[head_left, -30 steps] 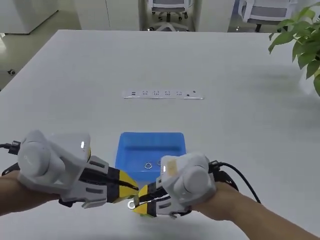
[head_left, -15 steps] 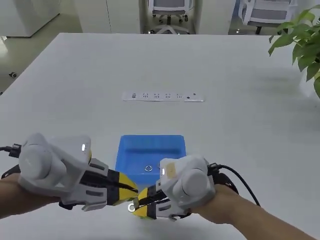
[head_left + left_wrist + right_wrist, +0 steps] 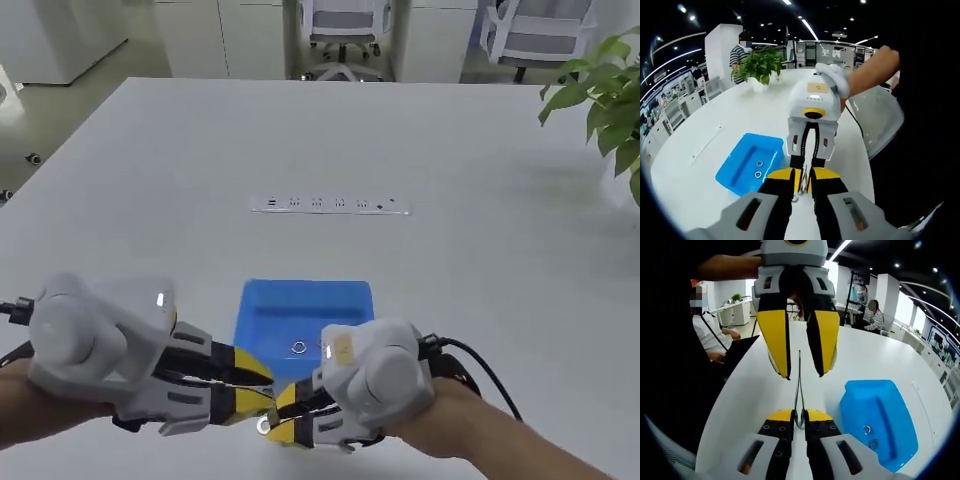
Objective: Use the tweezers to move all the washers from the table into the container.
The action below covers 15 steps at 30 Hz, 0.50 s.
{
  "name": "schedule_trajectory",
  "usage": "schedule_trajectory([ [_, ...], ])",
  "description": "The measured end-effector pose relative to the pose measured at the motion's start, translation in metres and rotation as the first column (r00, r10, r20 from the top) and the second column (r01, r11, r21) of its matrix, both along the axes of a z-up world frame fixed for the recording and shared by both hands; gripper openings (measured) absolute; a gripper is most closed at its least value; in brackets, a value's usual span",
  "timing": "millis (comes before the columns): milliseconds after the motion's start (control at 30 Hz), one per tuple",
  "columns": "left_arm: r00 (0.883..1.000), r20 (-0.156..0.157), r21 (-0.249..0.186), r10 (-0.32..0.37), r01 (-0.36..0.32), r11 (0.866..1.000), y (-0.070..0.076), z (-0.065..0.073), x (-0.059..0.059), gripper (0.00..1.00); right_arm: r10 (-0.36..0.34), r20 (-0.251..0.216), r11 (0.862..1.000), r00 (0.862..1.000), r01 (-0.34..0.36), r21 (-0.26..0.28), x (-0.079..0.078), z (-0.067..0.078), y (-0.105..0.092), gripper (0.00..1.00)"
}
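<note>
- At the near edge of the tabletop, the two grippers face each other tip to tip, just in front of the blue container.
- Right gripper: jaws closed on the tweezers, clamped near their butt end. The thin metal arms run straight forward from the yellow tips.
- Left gripper: jaws parted. In the right gripper view its two yellow tips straddle the far end of the tweezers with a gap on each side. I cannot tell whether either tip touches the metal.
- Loose washer: flat on the tabletop, directly below the meeting jaws and just outside the container's near-left corner.
- Two washers lie flat on the container floor, close together, toward its near end. In the head view the body of the right gripper partly covers one of them.
- Container sits upright, open top, near wall just beside the jaws.
- Power strip: recessed in the tabletop, beyond the container and well apart from it.
- Potted plant at the far right edge; office chairs beyond the far edge.
</note>
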<state>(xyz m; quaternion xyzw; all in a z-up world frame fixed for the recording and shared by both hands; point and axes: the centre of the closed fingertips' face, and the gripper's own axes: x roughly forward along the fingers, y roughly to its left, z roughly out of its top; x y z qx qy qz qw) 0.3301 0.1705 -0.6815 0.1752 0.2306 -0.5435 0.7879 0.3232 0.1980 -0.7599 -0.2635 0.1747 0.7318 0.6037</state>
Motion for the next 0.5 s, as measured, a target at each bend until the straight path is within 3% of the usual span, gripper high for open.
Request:
schedule_trajectory([
  [267, 0.996, -0.023, -0.053, 0.081, -0.082, 0.995, 0.009, 0.005, -0.002, 0.36, -0.002, 0.008, 1.0, 1.0, 0.002, 0.004, -0.001, 0.009, 0.0, 0.09],
  [500, 0.989, -0.03, -0.09, 0.145, -0.147, 0.985, 0.017, 0.008, -0.003, 0.5, -0.011, 0.016, 1.0, 1.0, 0.01, 0.023, 0.003, 0.027, -0.001, 0.09],
])
